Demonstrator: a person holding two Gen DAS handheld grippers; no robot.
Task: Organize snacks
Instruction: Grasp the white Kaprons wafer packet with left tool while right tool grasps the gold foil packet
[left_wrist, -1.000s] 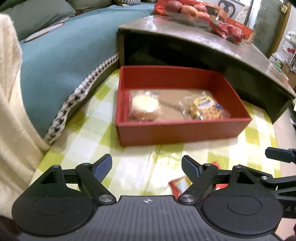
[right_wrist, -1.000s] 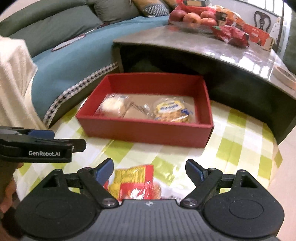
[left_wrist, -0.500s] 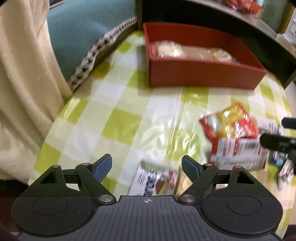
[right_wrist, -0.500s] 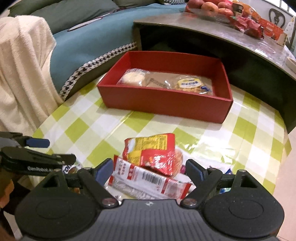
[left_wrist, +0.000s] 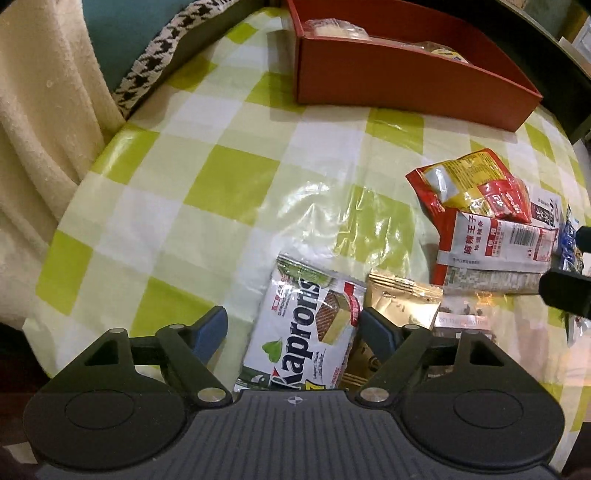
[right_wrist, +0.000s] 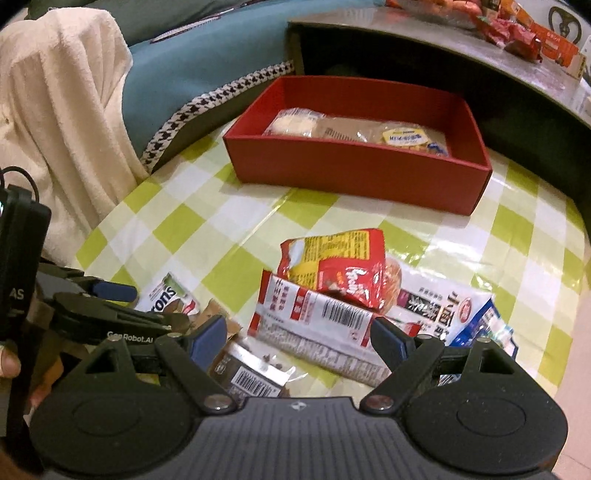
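Two grippers hang over a table covered in green-and-white check cloth (left_wrist: 229, 184). Cream blanket (right_wrist: 62, 110) and teal cushion (right_wrist: 192, 70) lie at the table's left edge.

Red box (right_wrist: 354, 173) sits at the far side of the cloth, apart from the loose pile; two clear-wrapped snacks (right_wrist: 354, 131) lie on its floor.

Loose snacks lie near the front edge: red-and-yellow packet (right_wrist: 340, 273) rests on top of a red-and-white barcode packet (right_wrist: 325, 325), with a white-and-blue packet (right_wrist: 454, 306) beside them to the right.

Left gripper (left_wrist: 293, 328): jaws apart, having just closed slightly; white Kaprons wafer packet (left_wrist: 303, 332) lies on the cloth between the fingers, pads not pressing on it. Gold pouch (left_wrist: 402, 302) touches its right side.

Right gripper (right_wrist: 299, 341): jaws apart, over the barcode packet, gripping nothing.
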